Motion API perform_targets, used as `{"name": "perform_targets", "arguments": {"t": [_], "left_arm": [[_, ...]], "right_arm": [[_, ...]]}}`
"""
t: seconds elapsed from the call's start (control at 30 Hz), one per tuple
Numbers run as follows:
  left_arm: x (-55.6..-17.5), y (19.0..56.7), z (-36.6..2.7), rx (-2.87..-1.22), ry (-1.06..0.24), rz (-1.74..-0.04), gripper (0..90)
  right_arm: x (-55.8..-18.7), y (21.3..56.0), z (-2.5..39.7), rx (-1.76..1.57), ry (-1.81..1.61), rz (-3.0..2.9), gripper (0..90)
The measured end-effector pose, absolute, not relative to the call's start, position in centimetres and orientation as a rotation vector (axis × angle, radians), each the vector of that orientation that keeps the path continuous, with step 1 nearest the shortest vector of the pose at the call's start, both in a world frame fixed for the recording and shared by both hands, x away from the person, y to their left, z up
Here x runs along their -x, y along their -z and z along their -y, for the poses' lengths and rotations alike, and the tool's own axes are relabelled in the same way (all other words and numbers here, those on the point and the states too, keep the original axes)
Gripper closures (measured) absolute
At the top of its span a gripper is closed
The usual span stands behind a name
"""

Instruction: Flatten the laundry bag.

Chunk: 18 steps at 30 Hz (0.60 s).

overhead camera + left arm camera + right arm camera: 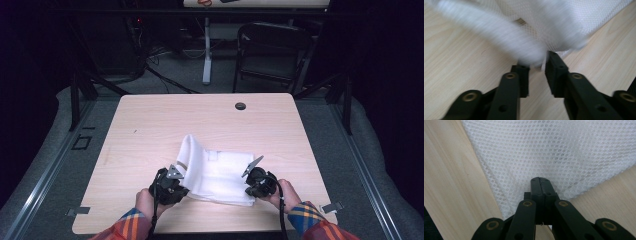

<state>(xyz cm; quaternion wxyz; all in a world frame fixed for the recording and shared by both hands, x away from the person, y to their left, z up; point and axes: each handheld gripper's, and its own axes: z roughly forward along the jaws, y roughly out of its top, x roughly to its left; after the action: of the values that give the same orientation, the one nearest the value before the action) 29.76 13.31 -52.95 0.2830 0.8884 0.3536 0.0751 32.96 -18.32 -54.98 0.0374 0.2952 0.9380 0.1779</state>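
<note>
A white mesh cloth [216, 171] lies folded near the front middle of the wooden table [150, 125], its left part raised in a hump. My left gripper [177, 184] is at the cloth's near left corner. In the left gripper view its jaws [537, 63] stand apart, open, with a blurred fold of the cloth [554, 22] right at the tips. My right gripper [253, 183] is at the cloth's near right corner. In the right gripper view its jaws [540, 181] are pressed together, shut on the cloth [549, 150] at its edge.
A dark round grommet [240, 106] sits in the table's far side. Beyond the table stand a black folding chair [272, 50] and a white table leg [206, 55]. Bare wood surrounds the cloth on all sides.
</note>
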Motion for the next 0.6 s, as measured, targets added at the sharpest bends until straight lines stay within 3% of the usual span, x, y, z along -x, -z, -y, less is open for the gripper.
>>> {"name": "perform_targets", "arguments": {"t": [0.03, 0.13, 0.3, 0.6], "left_arm": [[-29.8, 52.8, -13.6, -2.381, -0.198, -0.962, 67.1], [-29.8, 52.7, -14.3, -2.374, -0.203, -0.995, 49.5], [-29.4, 52.2, -15.3, -2.349, -0.237, -1.043, 37.6], [-28.8, 51.6, -16.1, -2.315, -0.299, -1.042, 25.2]], "right_arm": [[-33.0, 55.0, 18.4, -0.919, -0.558, -2.883, 90.0], [-33.3, 55.0, 18.8, -0.938, -0.553, -2.882, 90.0], [-33.5, 55.0, 19.0, -0.948, -0.564, -2.879, 90.0], [-33.7, 54.9, 19.2, -0.965, -0.554, -2.876, 90.0]]}}
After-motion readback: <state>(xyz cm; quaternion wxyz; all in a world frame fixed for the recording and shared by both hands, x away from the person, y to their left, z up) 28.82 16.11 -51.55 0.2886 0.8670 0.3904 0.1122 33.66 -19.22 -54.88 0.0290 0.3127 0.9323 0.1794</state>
